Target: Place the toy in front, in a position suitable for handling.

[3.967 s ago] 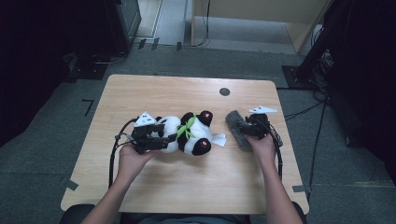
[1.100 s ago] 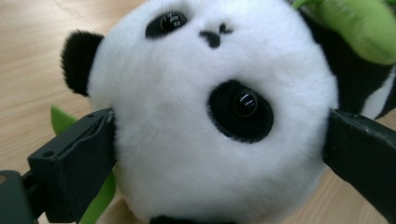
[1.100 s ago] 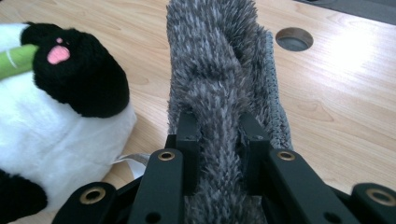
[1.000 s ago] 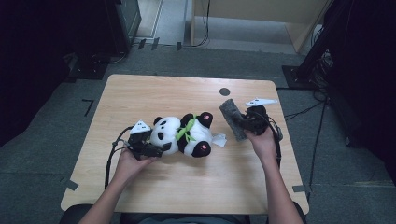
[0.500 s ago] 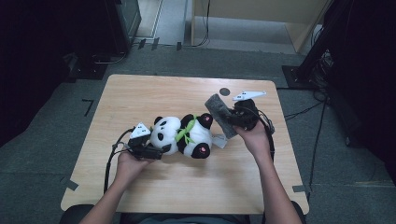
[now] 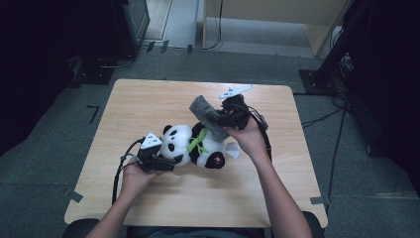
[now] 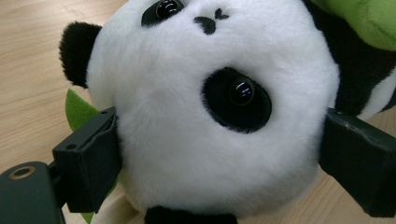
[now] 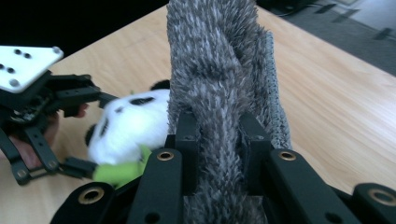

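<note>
A black-and-white plush panda with a green leaf lies on its side in the middle of the wooden table. My left gripper reaches in from the left, and its jaws have just been closing on the panda's head. Both pads press into the white fur. My right gripper hangs raised over the panda's body, shut on a grey furry cloth. The cloth stands up between the jaws of the right gripper, with the panda below it.
A white tag sticks out beside the panda's lower body. Cables trail from both grippers, and more run across the floor at right. Dark equipment stands beyond the table's far left corner.
My right hand has carried the grey cloth leftward and upward, from the table's right part to above the panda. My left hand has stayed at the panda's head.
</note>
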`<act>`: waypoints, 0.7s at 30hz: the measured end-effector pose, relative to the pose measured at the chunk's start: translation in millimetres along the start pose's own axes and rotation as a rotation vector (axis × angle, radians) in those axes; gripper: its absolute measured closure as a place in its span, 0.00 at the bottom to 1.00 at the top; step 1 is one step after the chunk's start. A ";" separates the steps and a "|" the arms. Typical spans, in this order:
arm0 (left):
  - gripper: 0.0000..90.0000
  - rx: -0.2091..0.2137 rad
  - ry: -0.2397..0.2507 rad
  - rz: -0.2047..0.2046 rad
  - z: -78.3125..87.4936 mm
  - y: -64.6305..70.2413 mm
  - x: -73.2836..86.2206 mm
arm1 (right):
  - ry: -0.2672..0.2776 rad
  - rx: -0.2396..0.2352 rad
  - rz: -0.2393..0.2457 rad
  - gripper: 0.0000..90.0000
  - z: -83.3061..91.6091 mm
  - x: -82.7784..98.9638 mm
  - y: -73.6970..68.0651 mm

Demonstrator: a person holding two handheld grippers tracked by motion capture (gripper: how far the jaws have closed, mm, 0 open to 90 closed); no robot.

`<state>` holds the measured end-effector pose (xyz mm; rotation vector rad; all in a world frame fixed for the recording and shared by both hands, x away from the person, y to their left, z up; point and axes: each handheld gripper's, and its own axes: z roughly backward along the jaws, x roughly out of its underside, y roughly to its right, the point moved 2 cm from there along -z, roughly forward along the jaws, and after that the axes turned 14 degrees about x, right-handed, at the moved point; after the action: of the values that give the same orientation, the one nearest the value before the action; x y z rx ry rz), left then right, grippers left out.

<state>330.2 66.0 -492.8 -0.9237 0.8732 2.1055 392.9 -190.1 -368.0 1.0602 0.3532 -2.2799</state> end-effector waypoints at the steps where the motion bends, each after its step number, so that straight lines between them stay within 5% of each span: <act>1: 0.08 -0.002 0.000 0.001 0.1 1.1 0.5 | -0.005 -0.011 0.009 0.83 -3.6 -2.2 -3.8; 12: 0.08 -0.009 0.030 0.005 0.2 0.3 4.3 | -0.062 -0.085 0.082 0.83 -50.4 -30.6 -37.1; 21: 0.08 -0.014 0.034 0.016 -0.5 1.0 3.7 | -0.109 -0.098 0.141 0.83 -83.3 -43.0 -68.5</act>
<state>327.6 66.2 -495.7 -0.9653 0.8868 2.1178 422.9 -80.0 -389.7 0.8801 0.3318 -2.1610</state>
